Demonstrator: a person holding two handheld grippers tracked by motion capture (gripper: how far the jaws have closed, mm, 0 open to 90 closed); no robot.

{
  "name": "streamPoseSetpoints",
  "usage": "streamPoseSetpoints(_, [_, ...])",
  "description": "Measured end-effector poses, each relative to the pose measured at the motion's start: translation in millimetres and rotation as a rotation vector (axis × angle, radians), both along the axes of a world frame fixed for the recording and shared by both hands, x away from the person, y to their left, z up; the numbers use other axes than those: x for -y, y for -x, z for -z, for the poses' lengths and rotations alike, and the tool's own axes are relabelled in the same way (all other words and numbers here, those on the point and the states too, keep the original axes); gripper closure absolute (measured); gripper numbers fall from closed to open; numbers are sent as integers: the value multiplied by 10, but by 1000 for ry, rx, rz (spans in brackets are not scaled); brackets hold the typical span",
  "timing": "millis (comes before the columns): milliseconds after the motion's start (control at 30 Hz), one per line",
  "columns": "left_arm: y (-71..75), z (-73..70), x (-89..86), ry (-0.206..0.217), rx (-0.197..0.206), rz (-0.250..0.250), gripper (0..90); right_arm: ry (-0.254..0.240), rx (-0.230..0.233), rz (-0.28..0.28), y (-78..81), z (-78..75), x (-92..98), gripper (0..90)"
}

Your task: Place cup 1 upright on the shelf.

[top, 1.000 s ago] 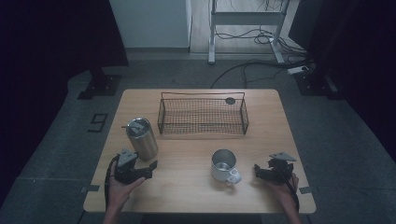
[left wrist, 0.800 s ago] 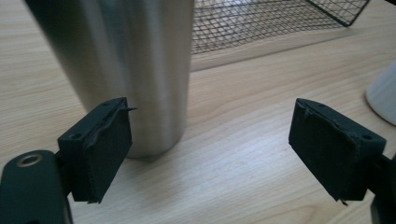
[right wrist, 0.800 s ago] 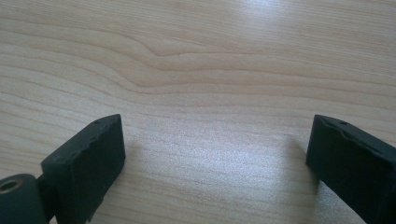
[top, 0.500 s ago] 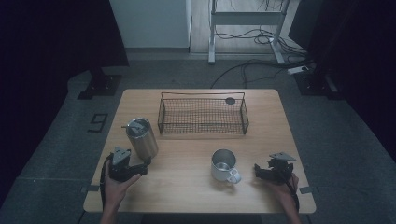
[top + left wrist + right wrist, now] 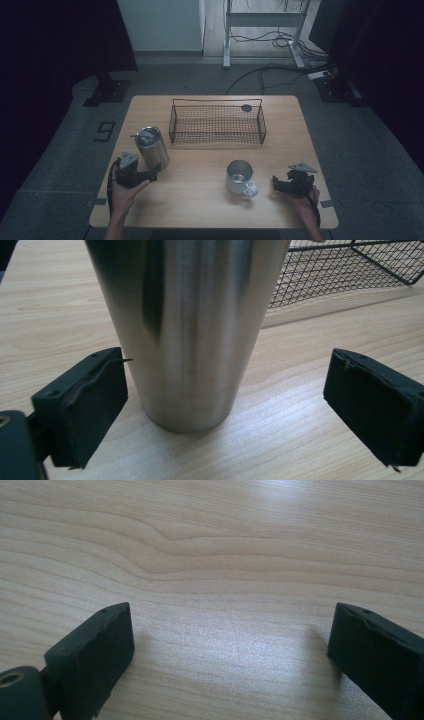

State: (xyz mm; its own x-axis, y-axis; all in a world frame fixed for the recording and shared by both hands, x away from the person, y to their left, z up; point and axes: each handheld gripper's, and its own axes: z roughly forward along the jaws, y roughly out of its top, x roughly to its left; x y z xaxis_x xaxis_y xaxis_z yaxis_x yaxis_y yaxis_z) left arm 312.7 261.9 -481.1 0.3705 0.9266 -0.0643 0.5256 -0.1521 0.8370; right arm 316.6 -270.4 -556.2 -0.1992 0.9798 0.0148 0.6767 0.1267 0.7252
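Approach is the step in hand: we hold the left claw (image 5: pixel 148 175) low on the bench (image 5: pixel 200 210), its jaws just opened wide with the steel tumbler (image 5: pixel 190 325) standing upright between them, neither pad pressing on it. The tumbler stands near the front left of the bench, beside the wire basket (image 5: pixel 217 122). Next, we judge, we must ease forward, centre the tumbler's base and close evenly. Our right claw (image 5: pixel 230 645) rests with jaws apart over bare wood, just right of the mug (image 5: pixel 239 176).
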Motion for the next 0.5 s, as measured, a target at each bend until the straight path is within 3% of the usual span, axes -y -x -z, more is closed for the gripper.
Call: streamPoseSetpoints(500, [-231,2,-14,-8,-6,-20,2,0,0,0,1,-1,1,47])
